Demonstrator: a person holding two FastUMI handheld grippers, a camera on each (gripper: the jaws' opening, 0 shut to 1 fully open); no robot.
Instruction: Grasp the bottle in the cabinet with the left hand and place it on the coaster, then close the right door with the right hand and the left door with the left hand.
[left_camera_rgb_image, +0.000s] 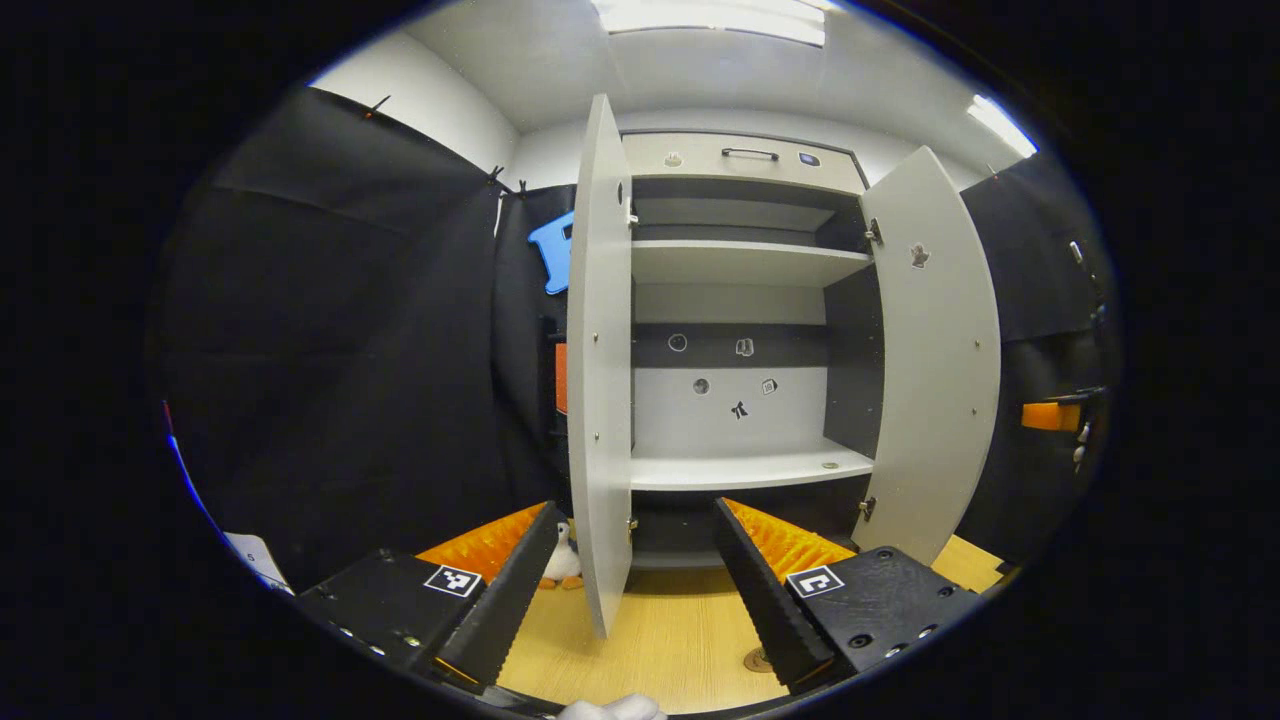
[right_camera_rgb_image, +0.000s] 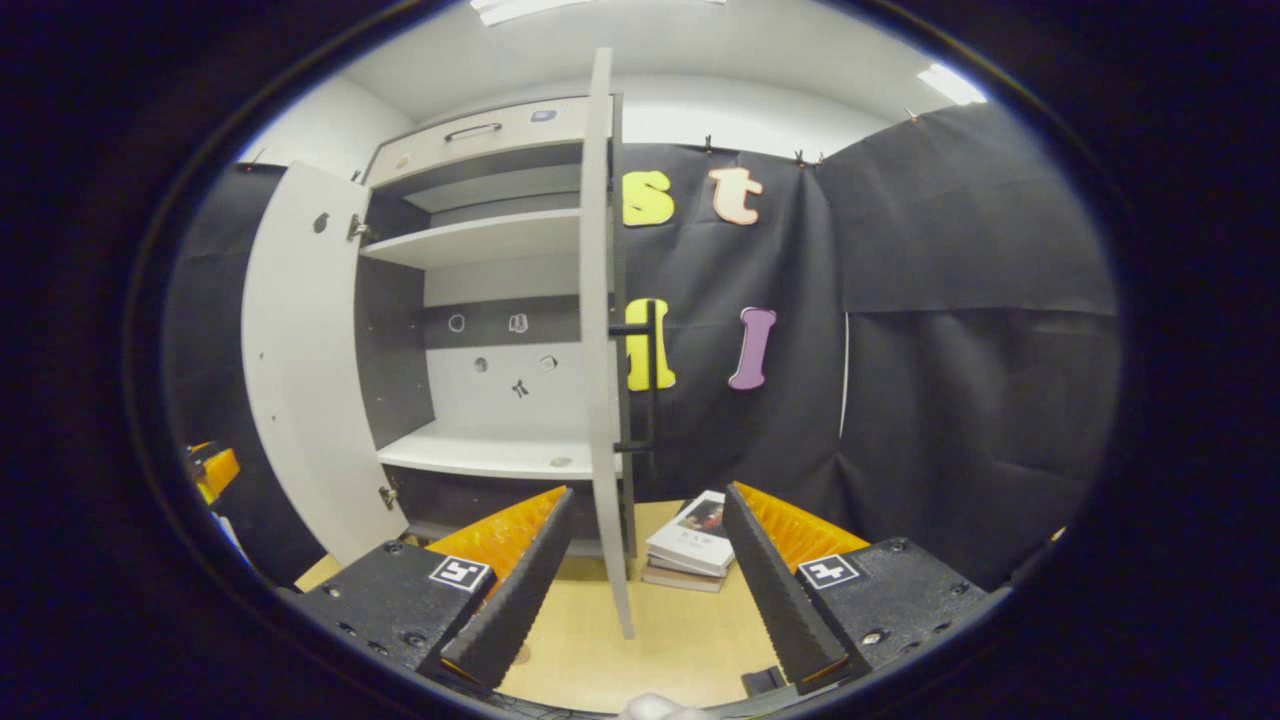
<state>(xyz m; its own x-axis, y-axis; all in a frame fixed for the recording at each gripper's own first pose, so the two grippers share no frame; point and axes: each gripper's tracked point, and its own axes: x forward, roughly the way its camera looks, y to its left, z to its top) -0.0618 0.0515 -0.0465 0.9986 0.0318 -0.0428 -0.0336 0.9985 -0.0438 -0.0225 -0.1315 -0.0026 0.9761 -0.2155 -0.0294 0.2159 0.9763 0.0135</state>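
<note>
Cabinet (left_camera_rgb_image: 740, 300) stands with both doors wide; left door (left_camera_rgb_image: 598, 380) edge sits between left claw (left_camera_rgb_image: 635, 590) fingers, untouched. Right claw (right_camera_rgb_image: 635, 590) released, straddling right door (right_camera_rgb_image: 600, 350).

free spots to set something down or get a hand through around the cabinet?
Free: the upper shelf and most of the lower shelf, which holds one small round object. Bare tabletop between the open left door and right door. Crowded: books beside the right door.
</note>
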